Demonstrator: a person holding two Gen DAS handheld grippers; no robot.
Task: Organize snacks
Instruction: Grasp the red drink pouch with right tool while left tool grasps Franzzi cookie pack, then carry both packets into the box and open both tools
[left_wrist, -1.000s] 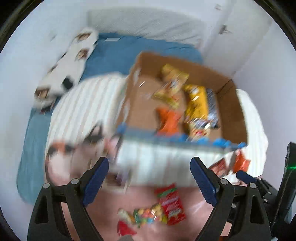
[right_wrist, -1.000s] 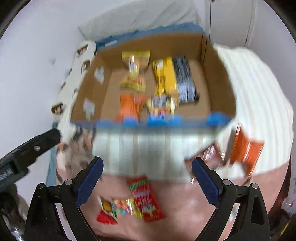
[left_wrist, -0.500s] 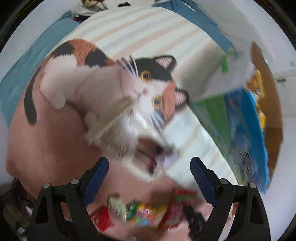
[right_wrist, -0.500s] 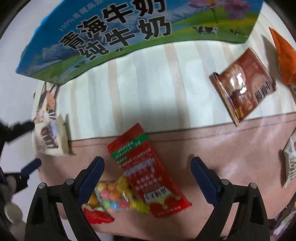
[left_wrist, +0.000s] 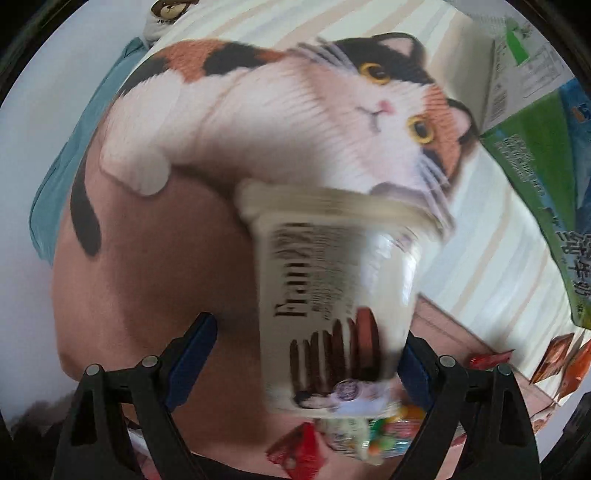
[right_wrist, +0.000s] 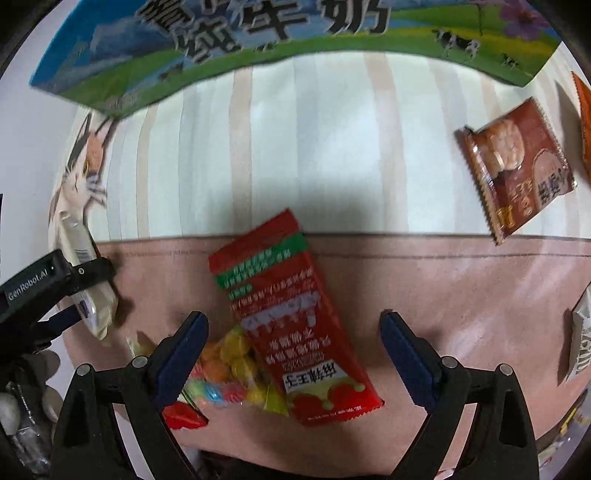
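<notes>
red packet (right_wrist: 295, 321) lies long-ways, top toward milk box (right_wrist: 258, 40) | right gripper (right_wrist: 291, 350) wide, bare blanket (right_wrist: 424, 295) beside | left gripper (left_wrist: 303, 354) wide around white packet (left_wrist: 332, 302)

Sachet (right_wrist: 295, 317) overlaps candy bag (right_wrist: 229, 373); biscuit packet (right_wrist: 517, 166) lies right.

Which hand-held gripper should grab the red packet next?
Right. The right hand-held gripper is open directly over the red packet; the left hand-held gripper has the white cookie packet between its fingers.
</notes>
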